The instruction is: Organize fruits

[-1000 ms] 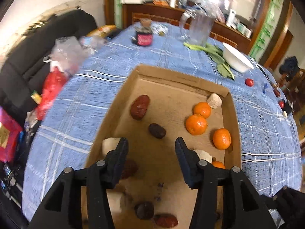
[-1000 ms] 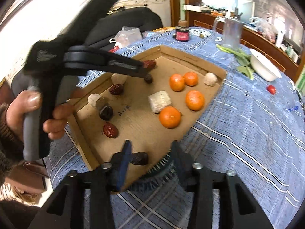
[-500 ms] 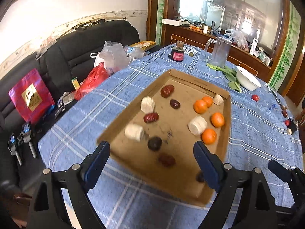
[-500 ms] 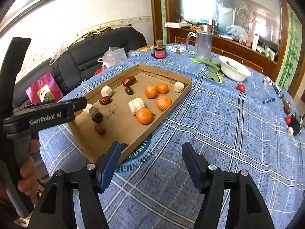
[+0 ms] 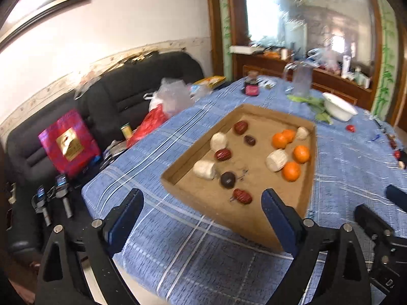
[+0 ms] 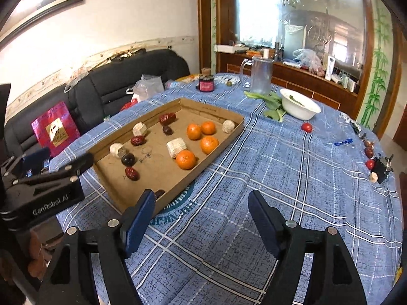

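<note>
A shallow cardboard tray (image 5: 262, 185) (image 6: 157, 175) lies on the blue checked tablecloth. It holds several oranges (image 5: 291, 171) (image 6: 186, 159) on its right side. Red and dark dates (image 5: 223, 154) (image 6: 131, 173) and pale cut chunks (image 5: 204, 169) (image 6: 176, 147) lie mostly on the left. My left gripper (image 5: 202, 198) hangs just short of the tray's near corner, its jaws opening, nothing between them. My right gripper (image 6: 202, 198) is over bare cloth beside the tray's near right edge, jaws also opening and empty. The left tool's black frame (image 6: 45, 198) shows at the left.
Behind the tray stand a glass jug (image 6: 262, 76), a white bowl (image 6: 300, 106) beside green leaves, and a dark jar (image 6: 206, 84). A small tomato (image 6: 306, 127) and a blue pen (image 6: 343, 142) lie to the right. A black sofa (image 5: 127, 94) with bags borders the table's left edge.
Both grippers have drawn back and up from the tray and their jaws have spread wide. The left one was inside the tray among the fruit; it now hangs before the near corner.
</note>
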The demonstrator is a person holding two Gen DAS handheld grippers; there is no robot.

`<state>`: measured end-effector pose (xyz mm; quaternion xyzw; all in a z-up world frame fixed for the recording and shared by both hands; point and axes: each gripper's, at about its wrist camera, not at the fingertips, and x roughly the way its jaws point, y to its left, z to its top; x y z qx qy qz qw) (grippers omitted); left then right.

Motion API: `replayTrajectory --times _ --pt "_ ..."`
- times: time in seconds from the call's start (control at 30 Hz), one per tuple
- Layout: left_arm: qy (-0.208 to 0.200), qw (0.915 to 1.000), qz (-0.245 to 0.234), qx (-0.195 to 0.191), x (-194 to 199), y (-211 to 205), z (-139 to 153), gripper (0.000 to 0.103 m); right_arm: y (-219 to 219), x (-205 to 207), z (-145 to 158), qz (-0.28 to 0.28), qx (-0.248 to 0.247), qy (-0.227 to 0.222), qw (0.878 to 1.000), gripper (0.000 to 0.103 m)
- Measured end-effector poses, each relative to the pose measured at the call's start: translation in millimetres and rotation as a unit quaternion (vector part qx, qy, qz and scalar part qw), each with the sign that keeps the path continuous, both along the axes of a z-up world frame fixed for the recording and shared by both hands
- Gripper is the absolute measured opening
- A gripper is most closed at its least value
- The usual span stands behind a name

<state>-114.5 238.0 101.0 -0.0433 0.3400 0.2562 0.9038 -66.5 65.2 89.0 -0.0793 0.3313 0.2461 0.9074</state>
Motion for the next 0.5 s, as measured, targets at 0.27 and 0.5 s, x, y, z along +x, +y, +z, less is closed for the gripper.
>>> replayTrajectory --times 0.27,0.5 --pt "-0.021 0.9991 0.014 0.035 -8.9 6.4 -3.0 0.094 3.8 -3.7 -4.1 -0.043 -0.010 -0.026 0.999 0.082" --pt "-0.021 0.9990 -0.035 0.016 -1.9 20.3 -4.5 0.094 12.5 -7.7 -8.5 -0.079 -0.014 -0.035 0.996 0.090"
